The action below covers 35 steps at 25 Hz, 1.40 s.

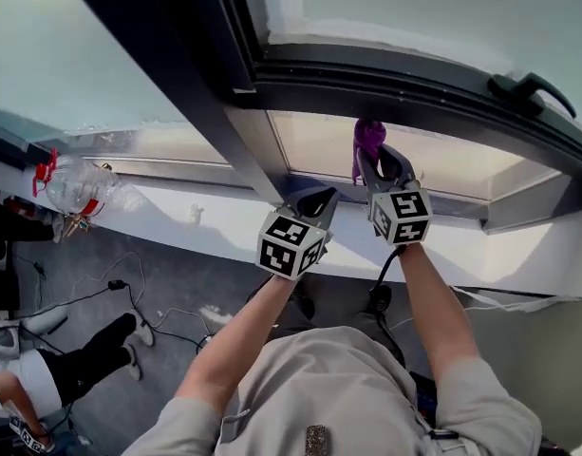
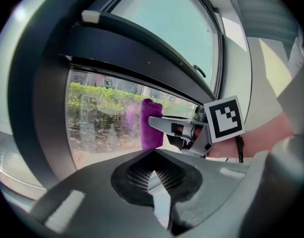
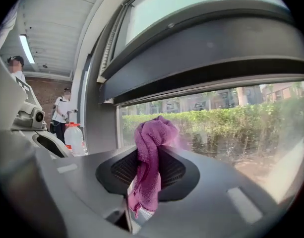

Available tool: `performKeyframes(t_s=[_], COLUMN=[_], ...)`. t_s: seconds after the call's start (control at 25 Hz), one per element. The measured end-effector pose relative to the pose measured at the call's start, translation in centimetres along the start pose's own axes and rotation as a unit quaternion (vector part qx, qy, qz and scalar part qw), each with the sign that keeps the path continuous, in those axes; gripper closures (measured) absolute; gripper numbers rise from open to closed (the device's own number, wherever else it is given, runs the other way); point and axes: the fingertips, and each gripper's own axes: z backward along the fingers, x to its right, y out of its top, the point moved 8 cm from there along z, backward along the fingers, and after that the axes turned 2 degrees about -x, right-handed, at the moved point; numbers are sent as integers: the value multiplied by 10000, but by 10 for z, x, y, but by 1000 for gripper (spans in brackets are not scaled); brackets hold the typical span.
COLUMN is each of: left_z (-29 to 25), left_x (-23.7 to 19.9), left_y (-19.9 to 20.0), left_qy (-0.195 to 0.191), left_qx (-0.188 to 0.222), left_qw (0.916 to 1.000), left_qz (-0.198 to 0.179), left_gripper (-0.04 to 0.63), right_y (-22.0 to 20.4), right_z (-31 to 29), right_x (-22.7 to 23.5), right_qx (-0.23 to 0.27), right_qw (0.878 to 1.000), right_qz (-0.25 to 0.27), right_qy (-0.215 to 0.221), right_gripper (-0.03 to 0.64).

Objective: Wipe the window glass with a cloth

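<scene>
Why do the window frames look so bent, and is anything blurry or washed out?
Both gripper views are wide-angle, so the window frame bows into arcs inside black corners; in the right gripper view the purple cloth is sharp, the hedge soft; in the head view daylight whitens the upper pane.

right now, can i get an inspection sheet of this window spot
surface: window glass looks streaky; white sill below it.
job's things: purple cloth held up at the glass.
clutter: plastic bottle on the sill, far left.
grippers: right claw shut on the purple cloth; left claw shut, nothing in it.
cables: black cables loose on the floor.
surroundings: hedge outside; a person's legs at lower left.
</scene>
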Motion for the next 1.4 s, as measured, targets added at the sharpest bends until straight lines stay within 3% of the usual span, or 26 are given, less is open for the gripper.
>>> performKeyframes(t_s=[0.24, 0.72, 0.96, 1.2, 1.4], left_z=[-63, -166, -205, -237, -261], left_x=[77, 222, 273, 305, 318], left_y=[19, 45, 54, 64, 72], left_qy=[-833, -2078, -2343, -2365, -2291], left_qx=[-159, -397, -457, -565, -658], left_qw=[9958, 9719, 9631, 9606, 9605], left_qz=[-344, -1029, -1240, -1348, -1438], left_gripper=[592, 592, 592, 592, 592], right_y=[-10, -25, -29, -36, -39], right_z=[91, 250, 296, 316, 312], right_x=[89, 234, 296, 355, 400], right_qx=[-41, 39, 95, 174, 218], right_qw=[9931, 9516, 9291, 9083, 9009], right_qz=[-265, -654, -809, -1207, -1502], right_qy=[-1144, -3004, -3606, -4000, -4065], right_gripper=[499, 497, 497, 495, 499])
